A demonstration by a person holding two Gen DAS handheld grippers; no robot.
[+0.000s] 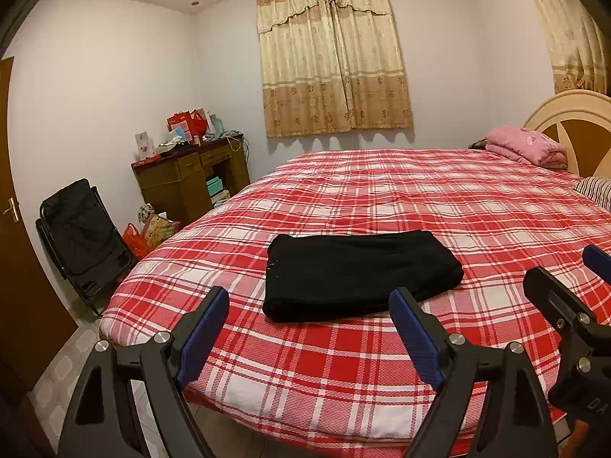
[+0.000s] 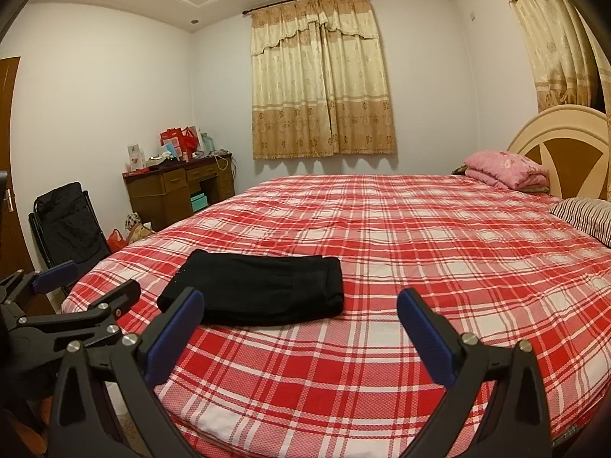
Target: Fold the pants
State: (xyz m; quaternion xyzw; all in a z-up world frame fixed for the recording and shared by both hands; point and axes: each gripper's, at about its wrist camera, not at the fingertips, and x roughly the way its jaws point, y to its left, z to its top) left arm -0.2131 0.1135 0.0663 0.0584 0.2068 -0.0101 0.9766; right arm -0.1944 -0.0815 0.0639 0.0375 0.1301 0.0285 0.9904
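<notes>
The black pants (image 1: 359, 274) lie folded into a compact rectangle on the red-and-white checked bed (image 1: 439, 198), near the foot edge closest to the cameras. The bundle's long axis runs left to right across both views, roughly along that near edge; its left end, with a row of small pale specks, sits slightly farther forward in the right wrist view.

The left tongs (image 1: 309, 316) are spread wide and hold nothing; the pants lie just beyond their blue pads (image 1: 204, 328), and the right-hand pad overlaps the bundle's near edge in the picture, though contact cannot be judged. The right tongs (image 2: 301, 315) are likewise spread and empty, with the pants (image 2: 256, 290) off toward their left finger.

Each view catches the other tool only in part: the left wrist view shows a piece of the right tongs at its right border, the right wrist view a piece of the left tongs at its left border. The left wrist view shows more of the floor and a brown door (image 1: 19, 267); the right wrist view shows more of the headboard (image 2: 565, 145) and the striped pillow (image 2: 588, 213).

The folded layers of the pants cannot be told apart in the dark cloth, so the waistband and leg ends stay unclear. The desk (image 1: 191, 179) clutter is too small to make out. Neither hand is seen.
</notes>
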